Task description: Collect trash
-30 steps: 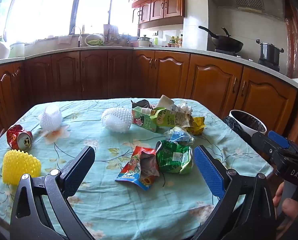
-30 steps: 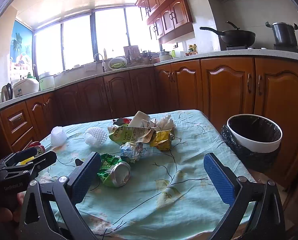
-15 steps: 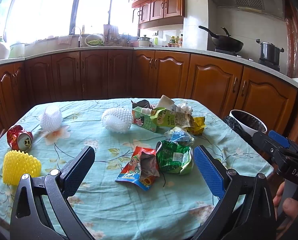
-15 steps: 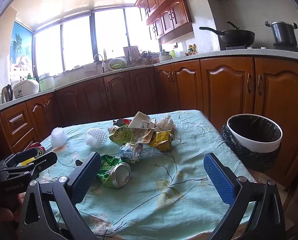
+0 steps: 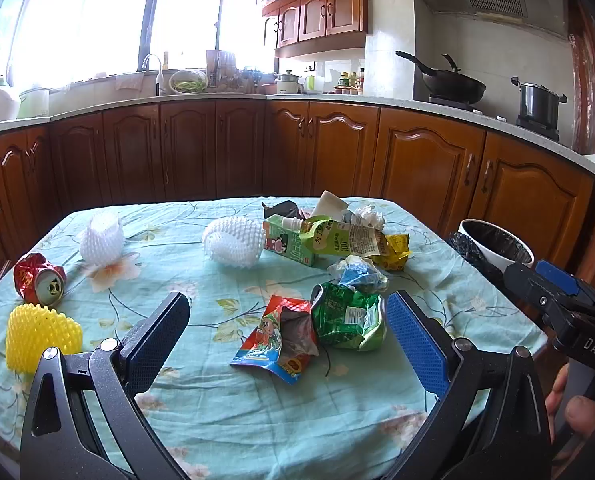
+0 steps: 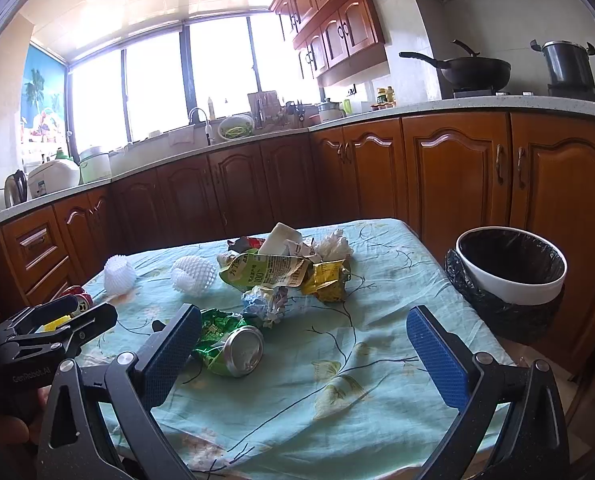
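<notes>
Hovering over a cluttered kitchen surface (image 5: 257,420) draped in a pale green floral cloth, the left tongs (image 5: 287,332) stand released, their blue-padded fingers spread wide and grasping nothing; between them in the left wrist view lie a torn red snack wrapper (image 5: 275,340) and, touching it, a crushed green can (image 5: 347,316). The right tongs (image 6: 303,344) are likewise released and empty, with that same green can (image 6: 233,346) lying just beside their left finger, its silver end turned toward the camera. Farther back on the cloth a heap of litter gathers: a green carton (image 5: 289,242), a flattened green pouch (image 5: 345,236) on top of it, a yellow wrapper (image 5: 395,248), a crumpled blue-and-white wrapper (image 5: 357,274) and a wad of white tissue (image 6: 333,245). Two white foam fruit nets (image 5: 233,242) (image 5: 99,238) sit apart to the left, with a dented red can (image 5: 39,278) and a yellow foam net (image 5: 41,334) near the left edge. A white bin with a black liner (image 6: 509,274) stands off the right side of the surface, below its edge, in front of brown wooden cabinets (image 6: 457,172). A black wok (image 5: 449,86) and a steel pot (image 5: 537,104) rest on the stove behind.
</notes>
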`<state>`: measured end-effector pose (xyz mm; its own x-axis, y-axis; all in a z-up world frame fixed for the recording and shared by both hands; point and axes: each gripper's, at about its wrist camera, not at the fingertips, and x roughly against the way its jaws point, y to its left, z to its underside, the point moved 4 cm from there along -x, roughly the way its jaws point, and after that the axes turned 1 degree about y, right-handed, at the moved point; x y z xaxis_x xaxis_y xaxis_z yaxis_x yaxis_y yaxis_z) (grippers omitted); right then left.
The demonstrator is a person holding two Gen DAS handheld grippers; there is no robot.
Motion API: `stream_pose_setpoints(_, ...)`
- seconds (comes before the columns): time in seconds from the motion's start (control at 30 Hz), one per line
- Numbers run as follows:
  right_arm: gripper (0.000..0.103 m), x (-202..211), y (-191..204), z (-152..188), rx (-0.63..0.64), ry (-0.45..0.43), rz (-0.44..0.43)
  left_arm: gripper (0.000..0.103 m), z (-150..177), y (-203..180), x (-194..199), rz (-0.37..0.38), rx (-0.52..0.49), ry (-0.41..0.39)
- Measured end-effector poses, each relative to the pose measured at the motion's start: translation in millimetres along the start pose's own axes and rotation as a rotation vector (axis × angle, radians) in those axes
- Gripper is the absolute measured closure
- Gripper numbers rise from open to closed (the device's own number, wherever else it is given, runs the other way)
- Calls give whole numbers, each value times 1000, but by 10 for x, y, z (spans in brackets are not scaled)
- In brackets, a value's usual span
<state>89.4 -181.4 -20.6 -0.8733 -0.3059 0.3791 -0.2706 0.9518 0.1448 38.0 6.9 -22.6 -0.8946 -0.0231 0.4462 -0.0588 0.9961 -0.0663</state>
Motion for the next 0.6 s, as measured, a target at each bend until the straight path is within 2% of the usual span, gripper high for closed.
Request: stream_pose_setpoints(0.6, 0, -97, -30, 29, -17, 27, -20, 2, 19, 8, -95, 6, 7, 24)
